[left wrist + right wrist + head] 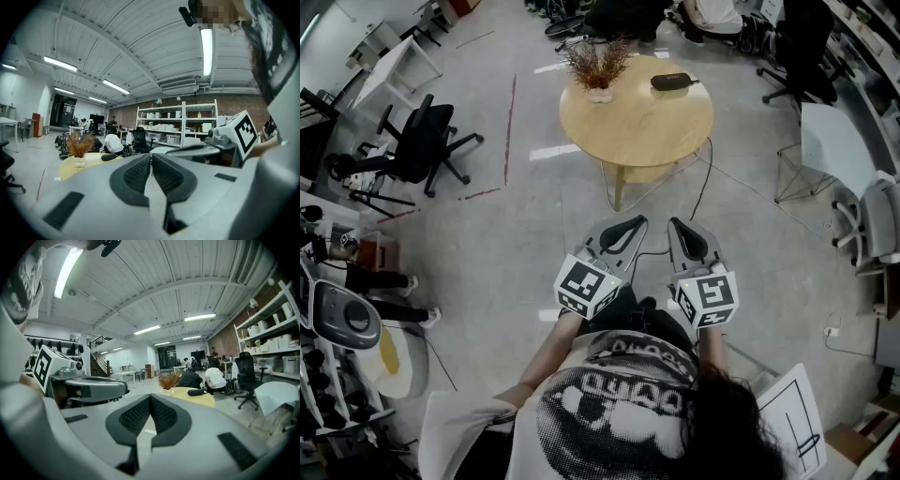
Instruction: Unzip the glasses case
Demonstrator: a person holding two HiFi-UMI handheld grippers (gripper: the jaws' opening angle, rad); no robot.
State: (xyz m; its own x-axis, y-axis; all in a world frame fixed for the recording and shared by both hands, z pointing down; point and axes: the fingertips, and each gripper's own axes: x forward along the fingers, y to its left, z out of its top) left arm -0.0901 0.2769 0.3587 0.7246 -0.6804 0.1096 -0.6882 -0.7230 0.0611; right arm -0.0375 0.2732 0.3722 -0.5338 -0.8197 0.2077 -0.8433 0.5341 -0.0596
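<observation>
1. Head view: the person stands on the grey floor (516, 244) and holds both grippers side by side in front of the torso, well short of the round wooden table (623, 131).
2. Left gripper (630, 225): in its own view the two dark ribbed pads meet at the tips. The jaws are together with nothing between them.
3. Right gripper (682, 230): in its own view the pads likewise touch at the tips. It is closed and empty.
4. The grippers are near each other but apart. Each one's marker cube faces up toward the head camera.
5. Glasses case (674, 82): dark and oblong, it lies flat on the table top near the far right edge. It is well apart from both grippers, and neither touches it. Whether the zip is done up cannot be told at this range.
6. A dried plant in a small pale vase (597, 67) stands on the same table, left of the case and apart from it.
7. A black office chair (422, 141) stands on the floor well to the left of the table.
8. The left gripper view shows white shelving (178, 124) against a brick wall behind the table.
</observation>
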